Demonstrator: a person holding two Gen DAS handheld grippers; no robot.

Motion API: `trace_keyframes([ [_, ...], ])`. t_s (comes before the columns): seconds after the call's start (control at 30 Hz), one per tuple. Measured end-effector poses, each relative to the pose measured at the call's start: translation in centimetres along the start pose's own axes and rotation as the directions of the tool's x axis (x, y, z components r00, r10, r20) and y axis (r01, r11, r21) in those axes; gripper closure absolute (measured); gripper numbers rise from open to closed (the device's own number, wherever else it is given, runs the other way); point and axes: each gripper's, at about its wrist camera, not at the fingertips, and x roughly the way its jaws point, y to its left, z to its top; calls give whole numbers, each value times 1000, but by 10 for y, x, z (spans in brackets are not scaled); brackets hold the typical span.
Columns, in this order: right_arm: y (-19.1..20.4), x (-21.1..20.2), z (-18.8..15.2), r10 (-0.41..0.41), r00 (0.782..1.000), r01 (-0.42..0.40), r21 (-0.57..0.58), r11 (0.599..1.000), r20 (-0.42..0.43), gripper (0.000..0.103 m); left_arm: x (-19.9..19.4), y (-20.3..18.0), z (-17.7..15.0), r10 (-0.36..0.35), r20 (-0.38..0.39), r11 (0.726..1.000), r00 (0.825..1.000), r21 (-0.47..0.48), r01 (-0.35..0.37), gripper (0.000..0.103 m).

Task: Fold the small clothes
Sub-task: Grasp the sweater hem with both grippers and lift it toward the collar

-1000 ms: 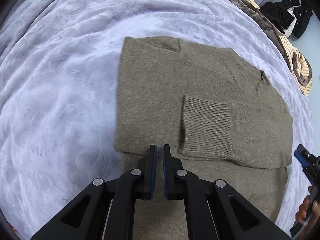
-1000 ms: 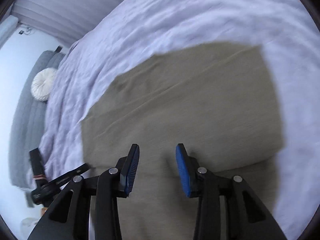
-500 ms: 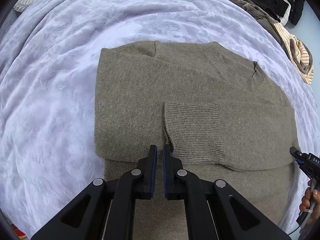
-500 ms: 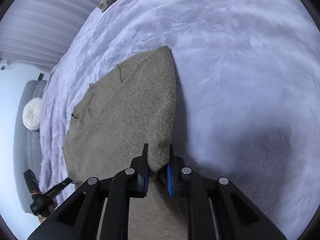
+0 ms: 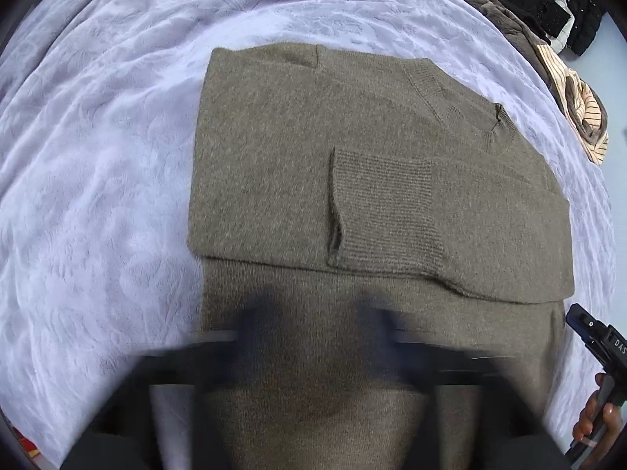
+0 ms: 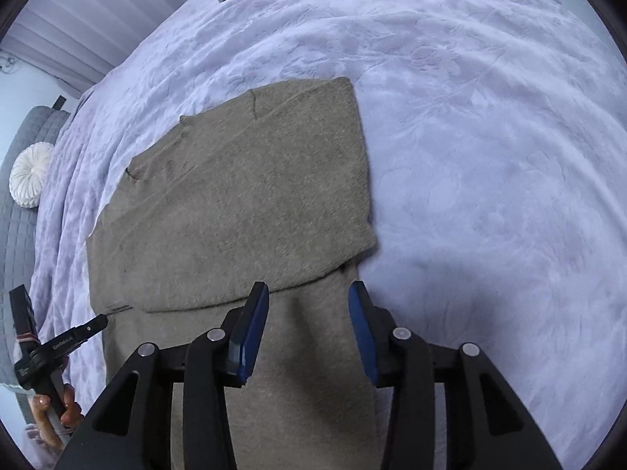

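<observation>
Left wrist view is showing the olive sweater (image 5: 352, 180) lying flat on the lavender bedspread (image 5: 98, 196), straight ahead of the left gripper (image 5: 313, 325). Its fingers (image 5: 254, 321) are smeared by motion blur, spreading wide apart as the jaws are opening, with only the sweater's lower panel beneath them and nothing pinched. Just beyond the fingers a ribbed cuff (image 5: 384, 207) is lying across the folded upper part, and the neckline (image 5: 462, 105) is sitting further out to the right. Only this view is catching the cuff, the neckline, and a heap of striped and dark clothes (image 5: 564, 90) at the far right edge of the bed. Low on the right, a hand (image 5: 595, 427) is gripping the other tool's handle.

Right wrist view is showing the right gripper (image 6: 309, 317) sharply: blue pads (image 6: 250, 329) are parting, jaws opening, straddling the sweater's (image 6: 235, 211) right edge without pressing it. Only here, far left, a round white cushion (image 6: 31, 176) is resting against a grey quilted headboard (image 6: 15, 235).
</observation>
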Motion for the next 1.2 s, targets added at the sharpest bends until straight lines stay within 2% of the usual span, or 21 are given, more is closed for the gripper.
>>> trace_keyframes([
  [0.03, 4, 1, -3, 11, 1000, -11, -5, 1000, -8, 57, 1, 1, -2, -5, 14, 1000, 1000, 0, 5, 0],
  [0.13, 25, 7, -11, 36, 999, -36, -28, 999, -28, 57, 5, 0, 2, 5, 3, 1000, 1000, 26, -5, 0],
  [0.33, 57, 14, -27, 74, 994, -80, -74, 994, -79, 57, 6, 2, 9, 80, 26, 995, 996, 58, -81, 0],
  [0.47, 69, 13, -34, 80, 993, -88, -90, 992, -91, 49, 12, 6, 9, 106, 2, 992, 994, 68, -106, 0],
  [0.53, 73, 10, -37, 81, 992, -90, -98, 991, -93, 49, 12, 14, 0, 88, -25, 994, 996, 74, -86, 0],
  [0.7, 77, 6, -43, 78, 991, -89, -97, 991, -107, 48, 13, 19, -8, 99, -46, 993, 994, 71, -96, 0],
  [0.77, 77, 5, -48, 77, 991, -87, -91, 992, -109, 41, 13, 17, -15, 113, -49, 991, 992, 77, -109, 0],
  [1.03, 71, 11, -66, 65, 985, -78, -71, 994, -159, 40, 22, 19, -37, 137, -86, 987, 987, 96, -129, 0],
  [1.2, 59, 8, -83, 58, 983, -70, -63, 996, -174, 40, 28, 18, -55, 141, -121, 982, 983, 144, -123, 0],
])
